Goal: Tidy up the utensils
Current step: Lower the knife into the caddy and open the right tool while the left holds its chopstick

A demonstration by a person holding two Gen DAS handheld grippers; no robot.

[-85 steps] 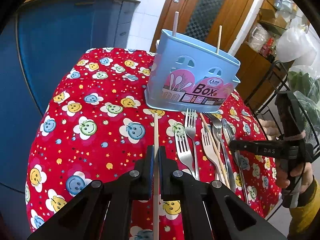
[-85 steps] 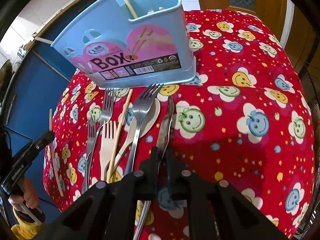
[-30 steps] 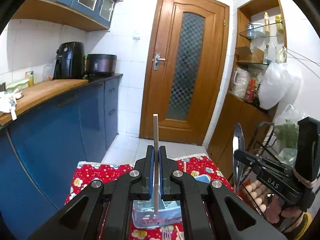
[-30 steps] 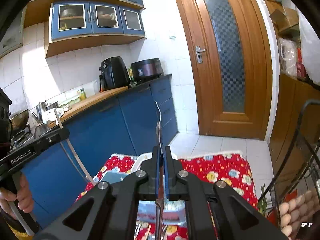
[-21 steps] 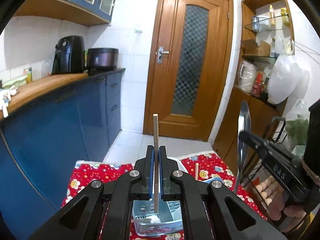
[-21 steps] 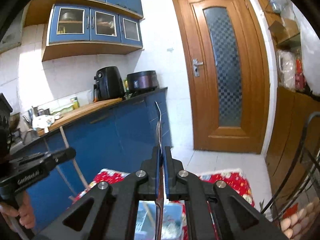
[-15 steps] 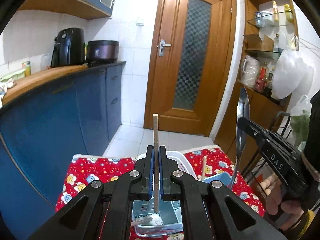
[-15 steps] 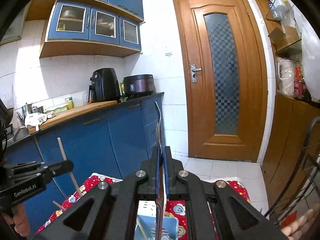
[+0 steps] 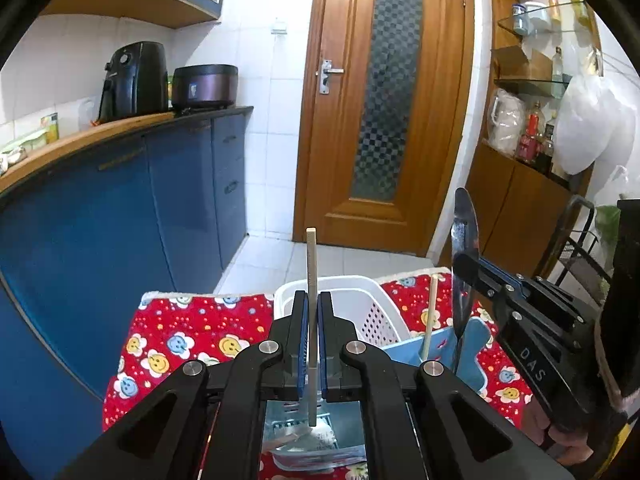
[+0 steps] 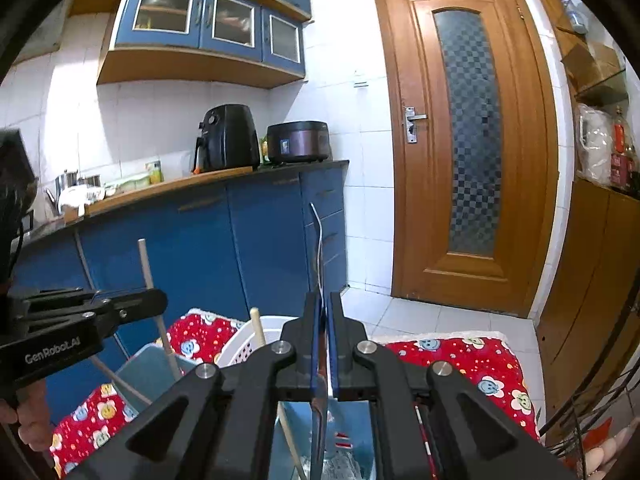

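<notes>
The left claw (image 9: 313, 344) is clenched on a chopstick (image 9: 311, 264) standing upright above the blue holder (image 9: 476, 356). The right claw (image 10: 324, 344) grips a knife (image 10: 319, 256), its long axis vertical, over the same holder on the desk (image 9: 192, 332).

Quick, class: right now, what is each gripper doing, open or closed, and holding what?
Left gripper: closed on a wooden chopstick, upright over the blue utensil box.
Right gripper: closed on a metal knife, also upright.

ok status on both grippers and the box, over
Left gripper shut on chopstick, right gripper shut on knife. Both tips over the blue box. One chopstick already inside; nothing blocking.
</notes>
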